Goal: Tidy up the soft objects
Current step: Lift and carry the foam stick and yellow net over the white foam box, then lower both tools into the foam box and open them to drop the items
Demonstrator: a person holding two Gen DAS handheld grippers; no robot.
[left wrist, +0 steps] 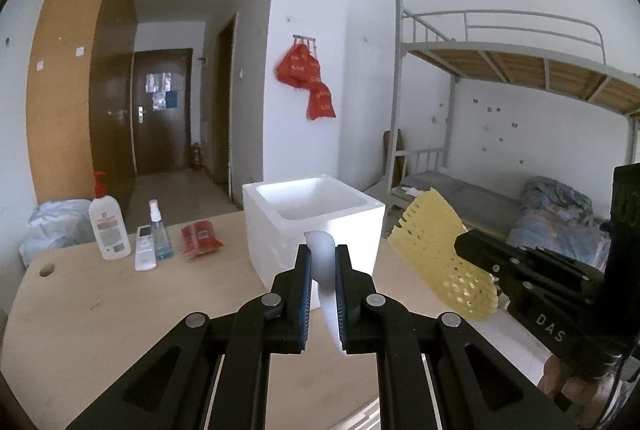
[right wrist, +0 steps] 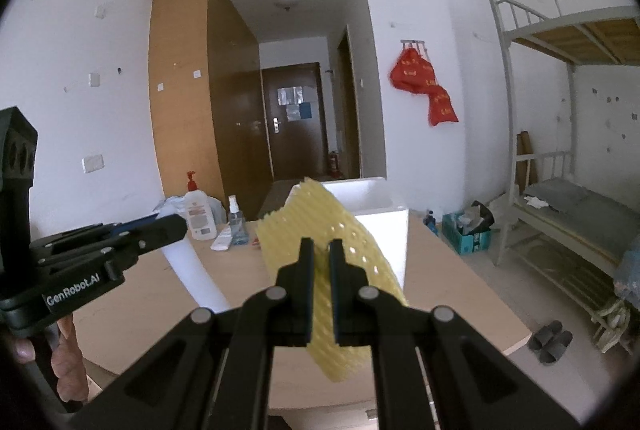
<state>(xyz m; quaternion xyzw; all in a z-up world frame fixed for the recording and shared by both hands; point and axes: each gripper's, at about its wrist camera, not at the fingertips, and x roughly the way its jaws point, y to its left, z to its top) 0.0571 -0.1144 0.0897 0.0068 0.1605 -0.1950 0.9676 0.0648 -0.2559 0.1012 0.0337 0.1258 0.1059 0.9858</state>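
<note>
White foam is what your left gripper point(left wrist: 323, 262) has between its fingers: a bent foam strip point(left wrist: 325, 270), pinched tight with the jaws nearly closed on it, at the lower centre of the left wrist view. Your right gripper point(right wrist: 321, 258) is also closed, on a yellow foam net point(right wrist: 328, 230), a perforated sleeve that sticks up and forward from the fingers, its long axis tilted toward the upper left of the right wrist view. Both pieces are in the air above the wooden table point(left wrist: 100, 302). The open white foam box point(left wrist: 316, 205) stands straight ahead of the left gripper, just behind the strip, so I judge the left hand is the nearer one to drop first. For the right hand, the box point(right wrist: 384, 213) is ahead and a little right, partly hidden behind the net. The bottles and the red packet point(left wrist: 200, 236) stay at the left, well apart.
</note>
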